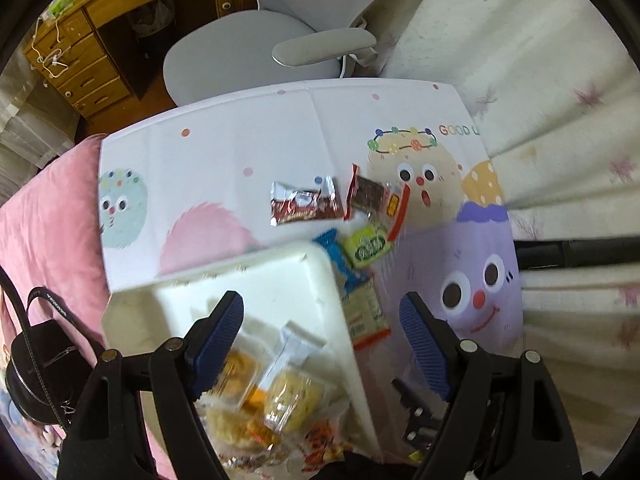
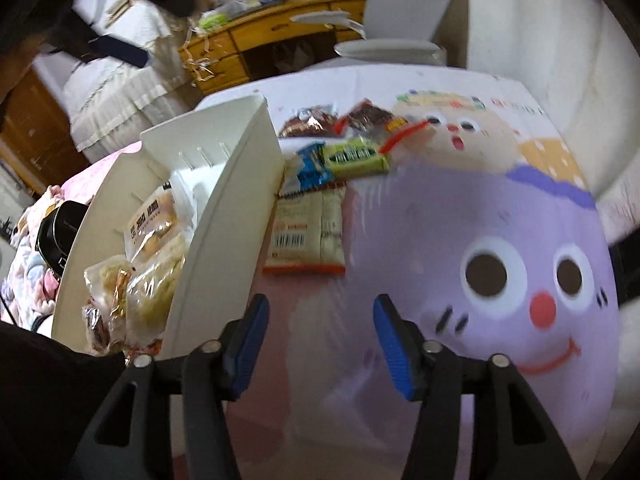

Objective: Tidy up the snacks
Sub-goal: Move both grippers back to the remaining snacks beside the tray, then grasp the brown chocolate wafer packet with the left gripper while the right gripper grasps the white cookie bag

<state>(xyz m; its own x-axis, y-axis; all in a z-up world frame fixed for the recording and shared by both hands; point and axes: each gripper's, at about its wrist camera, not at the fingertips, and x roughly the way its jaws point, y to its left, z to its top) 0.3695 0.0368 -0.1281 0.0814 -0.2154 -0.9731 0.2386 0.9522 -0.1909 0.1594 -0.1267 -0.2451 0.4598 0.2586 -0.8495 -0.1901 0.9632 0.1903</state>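
Note:
A white plastic bin [image 1: 280,264] stands on a cartoon-print cloth [image 1: 240,140] and holds several wrapped pastries [image 1: 288,396]. My left gripper [image 1: 320,312] hangs open above the bin's right wall, one finger over the pastries and the other over the cloth. Loose on the cloth beside the bin lie a beige packet [image 2: 308,232], a blue packet [image 2: 312,168], a green packet [image 2: 354,156], a brown-silver packet [image 2: 308,124] and a dark red-edged packet [image 2: 368,118]. My right gripper [image 2: 322,312] is open over the purple cartoon face, just right of the bin wall [image 2: 224,216], with nothing between its fingers.
A grey office chair [image 1: 248,40] and a wooden desk [image 1: 80,52] stand beyond the cloth's far edge. A black handbag [image 1: 40,364] rests on the pink blanket [image 1: 48,232] to the left. Pale floral bedding [image 1: 540,80] lies to the right.

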